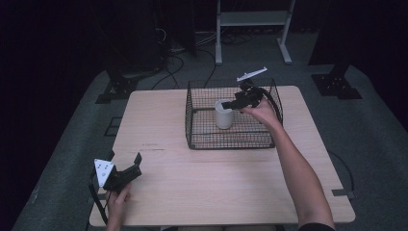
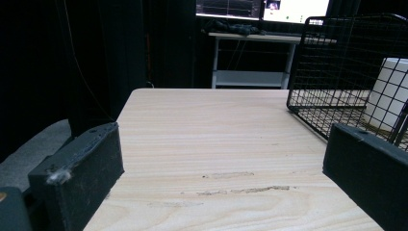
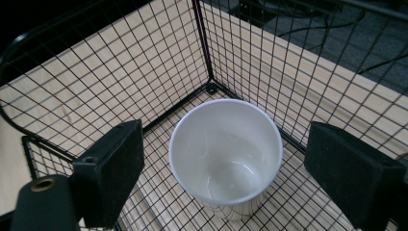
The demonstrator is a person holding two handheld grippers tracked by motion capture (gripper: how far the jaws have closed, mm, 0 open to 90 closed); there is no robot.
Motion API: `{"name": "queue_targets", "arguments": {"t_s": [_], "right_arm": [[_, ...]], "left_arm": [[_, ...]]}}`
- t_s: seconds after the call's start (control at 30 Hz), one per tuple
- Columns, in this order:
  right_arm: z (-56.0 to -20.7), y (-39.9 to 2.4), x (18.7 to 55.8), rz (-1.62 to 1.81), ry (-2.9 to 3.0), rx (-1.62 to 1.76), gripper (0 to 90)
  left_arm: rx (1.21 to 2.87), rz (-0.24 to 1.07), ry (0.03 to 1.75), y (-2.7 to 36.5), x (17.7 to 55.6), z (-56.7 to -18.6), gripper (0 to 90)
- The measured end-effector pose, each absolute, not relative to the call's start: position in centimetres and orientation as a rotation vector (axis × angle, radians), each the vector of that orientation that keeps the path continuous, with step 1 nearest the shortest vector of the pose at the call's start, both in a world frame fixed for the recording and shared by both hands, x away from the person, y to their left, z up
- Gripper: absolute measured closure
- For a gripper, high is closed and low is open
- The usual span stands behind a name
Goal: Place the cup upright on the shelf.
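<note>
The white cup (image 3: 225, 156) stands upright on the floor of the wire basket (image 3: 144, 62), close to a far corner of it, and it is empty. The right gripper (image 3: 226, 178) hangs just above the rim with its jaws parted on either side, touching nothing, so the cup is released. The likeliest slip from here is a jaw catching the rim as the hand lifts away (the gap on each side is not generous), which could tip the cup against the mesh. A jaw or the trailing cable could also snag the basket's wall and drag it across the table (image 1: 159, 120). The left gripper (image 1: 126, 168) rests open near the table's front edge, well apart from all this.
</note>
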State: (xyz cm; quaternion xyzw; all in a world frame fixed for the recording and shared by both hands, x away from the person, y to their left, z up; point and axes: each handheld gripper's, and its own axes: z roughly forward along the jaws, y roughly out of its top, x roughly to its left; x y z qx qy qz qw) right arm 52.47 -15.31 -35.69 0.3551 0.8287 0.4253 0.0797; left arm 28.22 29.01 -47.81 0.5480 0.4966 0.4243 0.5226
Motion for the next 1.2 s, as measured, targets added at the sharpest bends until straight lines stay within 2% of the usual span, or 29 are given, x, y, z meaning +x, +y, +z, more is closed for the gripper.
{"name": "queue_targets", "arguments": {"t_s": [0.23, 1.2], "right_arm": [[-34.4, -15.8, 51.1, 1.303, 2.474, 1.028, 13.3], [-33.8, -18.1, 46.0, 1.38, 2.492, 0.936, 17.3]], "left_arm": [[1.312, 1.016, 1.189, 29.0, 28.2, -47.8, 0.0], [1.316, 1.017, 1.188, 29.0, 28.2, -47.8, 0.0]]}}
